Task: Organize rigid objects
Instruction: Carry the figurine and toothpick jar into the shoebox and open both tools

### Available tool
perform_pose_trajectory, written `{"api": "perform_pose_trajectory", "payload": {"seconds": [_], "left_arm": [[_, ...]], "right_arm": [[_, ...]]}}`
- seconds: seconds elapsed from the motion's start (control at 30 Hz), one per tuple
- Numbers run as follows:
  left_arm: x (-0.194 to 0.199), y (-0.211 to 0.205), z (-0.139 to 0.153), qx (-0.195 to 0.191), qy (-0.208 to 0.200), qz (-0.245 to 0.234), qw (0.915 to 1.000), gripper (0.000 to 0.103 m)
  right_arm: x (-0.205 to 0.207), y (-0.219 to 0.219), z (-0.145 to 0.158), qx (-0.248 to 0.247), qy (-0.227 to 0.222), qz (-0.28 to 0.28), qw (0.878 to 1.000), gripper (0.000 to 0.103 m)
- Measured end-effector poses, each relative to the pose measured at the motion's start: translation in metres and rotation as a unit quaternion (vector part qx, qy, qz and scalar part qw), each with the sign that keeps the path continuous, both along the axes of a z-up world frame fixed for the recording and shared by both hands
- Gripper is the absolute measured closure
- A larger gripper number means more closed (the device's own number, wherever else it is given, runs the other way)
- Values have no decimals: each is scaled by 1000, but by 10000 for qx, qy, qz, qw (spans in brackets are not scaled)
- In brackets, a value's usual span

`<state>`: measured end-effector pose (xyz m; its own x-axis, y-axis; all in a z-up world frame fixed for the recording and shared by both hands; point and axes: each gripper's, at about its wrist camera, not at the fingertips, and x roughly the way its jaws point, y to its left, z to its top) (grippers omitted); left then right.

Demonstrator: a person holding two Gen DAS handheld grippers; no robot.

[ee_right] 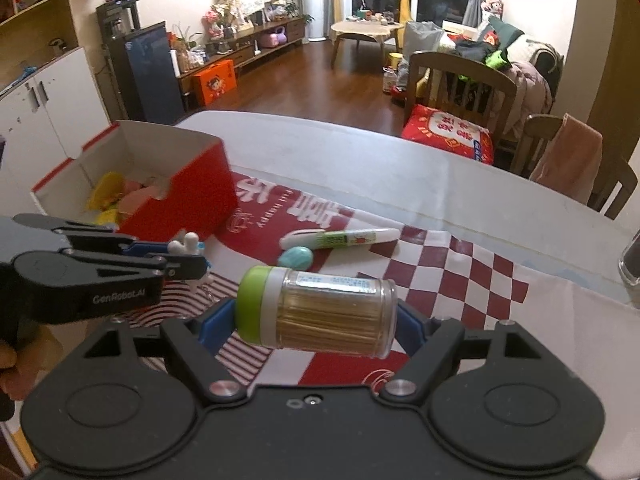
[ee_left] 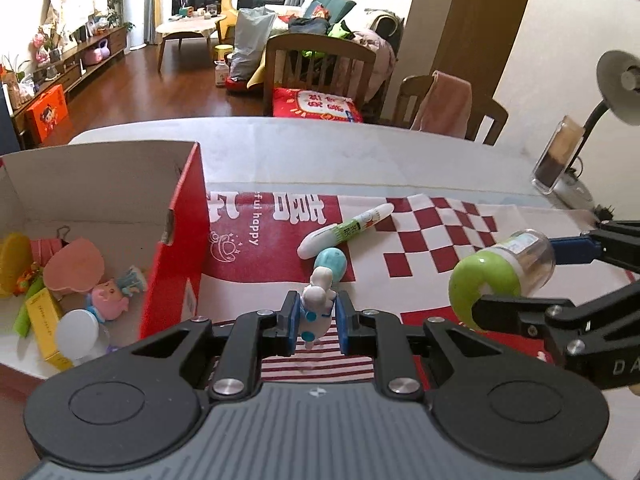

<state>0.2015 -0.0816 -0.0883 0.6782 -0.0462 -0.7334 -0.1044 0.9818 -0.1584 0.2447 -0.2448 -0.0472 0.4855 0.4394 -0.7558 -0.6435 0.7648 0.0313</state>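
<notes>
My left gripper [ee_left: 315, 322] is shut on a small white and blue toy figure [ee_left: 317, 308], lifted above the red and white cloth. The same gripper [ee_right: 187, 257] and figure [ee_right: 188, 246] show at the left of the right wrist view. My right gripper [ee_right: 316, 318] is shut on a clear toothpick jar with a green lid [ee_right: 320, 310], held sideways between its blue pads. That jar [ee_left: 504, 272] appears at the right of the left wrist view. A white and green pen [ee_left: 346, 230] and a teal egg-shaped object [ee_left: 333, 264] lie on the cloth. The red box [ee_left: 176, 248] stands at the left.
The red box [ee_right: 192, 196] holds several toys and small items [ee_left: 72, 276]. A glass [ee_left: 558, 160] and a desk lamp [ee_left: 618, 84] stand at the table's right edge. Two wooden chairs [ee_left: 320, 72] sit beyond the far edge of the white table [ee_left: 340, 148].
</notes>
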Motion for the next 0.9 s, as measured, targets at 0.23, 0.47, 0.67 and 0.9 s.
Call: {"api": "perform_pose_trajectory", "payload": {"seconds": [0.23, 0.47, 0.67, 0.9], "left_arm": [[-21, 19, 27, -156, -72, -59, 9998, 85], [-39, 54, 50, -293, -79, -48, 9995, 85], [-54, 93, 67, -232, -216, -39, 9995, 85], [-66, 142, 81, -128, -389, 3, 9992, 85]], "right_arm": [[-25, 16, 27, 152, -51, 41, 9999, 22], [-46, 48, 46, 271, -189, 132, 9994, 22], [-60, 86, 52, 270, -300, 164, 9990, 22], [-68, 132, 53, 249, -393, 207, 9987, 22]]}}
